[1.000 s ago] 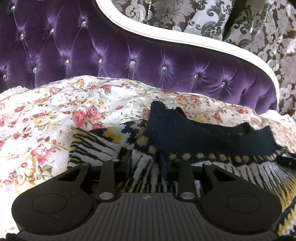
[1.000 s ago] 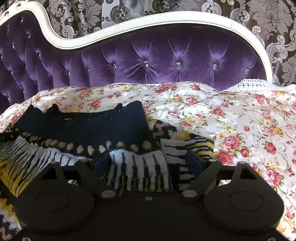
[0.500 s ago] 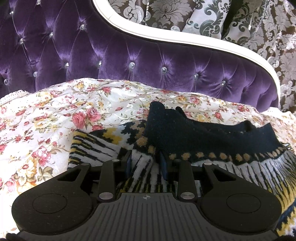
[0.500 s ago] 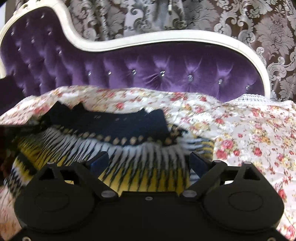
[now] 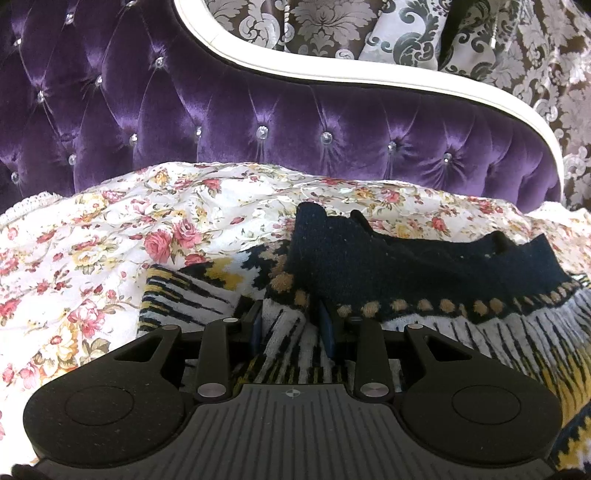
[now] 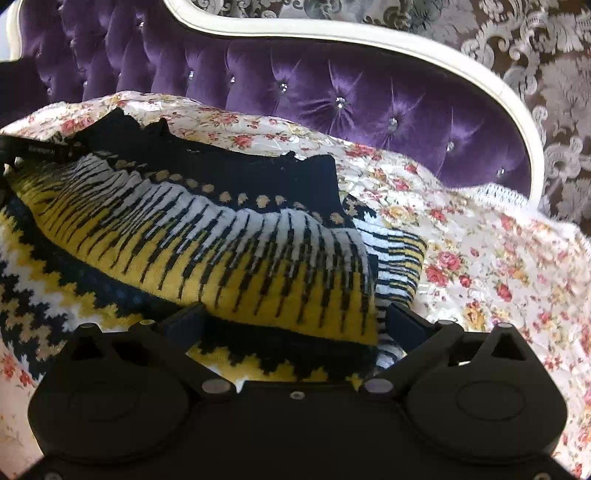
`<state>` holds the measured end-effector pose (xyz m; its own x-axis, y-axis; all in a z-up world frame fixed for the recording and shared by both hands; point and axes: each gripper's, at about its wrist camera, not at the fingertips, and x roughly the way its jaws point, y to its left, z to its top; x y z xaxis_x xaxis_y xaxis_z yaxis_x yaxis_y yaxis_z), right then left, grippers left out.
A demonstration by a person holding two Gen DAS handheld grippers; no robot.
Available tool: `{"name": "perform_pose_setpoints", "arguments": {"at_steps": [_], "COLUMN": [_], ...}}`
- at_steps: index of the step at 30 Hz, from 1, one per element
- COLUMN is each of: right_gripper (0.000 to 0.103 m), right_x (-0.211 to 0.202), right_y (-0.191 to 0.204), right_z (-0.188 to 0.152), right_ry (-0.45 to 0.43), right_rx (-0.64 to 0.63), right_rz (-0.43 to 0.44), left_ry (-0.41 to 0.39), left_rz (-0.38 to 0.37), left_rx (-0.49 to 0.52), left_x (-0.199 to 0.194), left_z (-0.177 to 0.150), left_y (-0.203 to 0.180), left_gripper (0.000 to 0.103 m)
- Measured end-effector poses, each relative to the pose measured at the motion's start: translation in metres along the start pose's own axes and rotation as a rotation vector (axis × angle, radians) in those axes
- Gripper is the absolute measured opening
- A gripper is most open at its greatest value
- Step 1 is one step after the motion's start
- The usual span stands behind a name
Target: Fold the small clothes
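Note:
A small knitted sweater (image 6: 229, 236), navy at the top with white, black and yellow stripes, lies on the floral bedspread (image 6: 498, 266). It also shows in the left wrist view (image 5: 424, 266). My left gripper (image 5: 291, 325) is shut on a fold of the sweater's striped part, near its left sleeve (image 5: 177, 295). My right gripper (image 6: 291, 321) is open, its fingers spread wide on either side of the sweater's yellow lower part, above the cloth.
The purple tufted headboard (image 5: 258, 122) with a white rim (image 6: 369, 37) stands right behind the bedspread. Patterned curtains (image 5: 406, 33) hang behind it. Bare bedspread (image 5: 74, 258) lies left of the sweater, and a lace edge (image 6: 498, 192) shows at the right.
My right gripper has pulled back and let go of the sweater, so more of its yellow part shows. My left gripper stays shut on the striped fold and has barely moved.

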<state>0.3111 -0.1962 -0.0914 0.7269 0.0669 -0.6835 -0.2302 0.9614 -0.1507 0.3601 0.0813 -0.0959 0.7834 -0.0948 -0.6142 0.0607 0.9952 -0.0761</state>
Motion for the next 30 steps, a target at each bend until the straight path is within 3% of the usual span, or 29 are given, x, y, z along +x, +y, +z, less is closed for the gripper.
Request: {"name": "perform_pose_setpoints", "arguments": {"at_steps": [5, 9, 12, 14, 20, 24, 26, 30], "right_gripper": [0.102, 0.102, 0.102, 0.102, 0.102, 0.102, 0.102, 0.102], "right_x": [-0.001, -0.008, -0.015, -0.02, -0.025, -0.029, -0.026, -0.016], "right_y": [-0.012, -0.03, -0.048, -0.061, -0.09, -0.099, -0.106, -0.12], "right_z": [0.003, 0.005, 0.005, 0.002, -0.009, -0.012, -0.014, -0.022], "right_ry": [0.016, -0.006, -0.04, -0.064, -0.081, -0.092, -0.086, -0.015], "right_rx": [0.06, 0.188, 0.316, 0.419, 0.643, 0.678, 0.718, 0.825], "right_rz": [0.03, 0.069, 0.121, 0.168, 0.26, 0.271, 0.288, 0.332], "left_ry": [0.032, 0.103, 0.096, 0.104, 0.152, 0.217, 0.178, 0.158], "left_rz": [0.019, 0.044, 0.028, 0.013, -0.048, 0.013, 0.029, 0.033], "left_rx": [0.034, 0.018, 0.017, 0.033, 0.018, 0.089, 0.129, 0.088], "left_x": [-0.004, -0.025, -0.051, -0.066, -0.085, -0.078, -0.081, -0.077], "left_z": [0.007, 0.02, 0.018, 0.011, -0.022, -0.045, -0.054, -0.06], "left_y": [-0.005, -0.011, -0.025, -0.039, -0.065, -0.075, -0.078, -0.075], "left_gripper": [0.032, 0.041, 0.051, 0.063, 0.064, 0.068, 0.07, 0.077]}}
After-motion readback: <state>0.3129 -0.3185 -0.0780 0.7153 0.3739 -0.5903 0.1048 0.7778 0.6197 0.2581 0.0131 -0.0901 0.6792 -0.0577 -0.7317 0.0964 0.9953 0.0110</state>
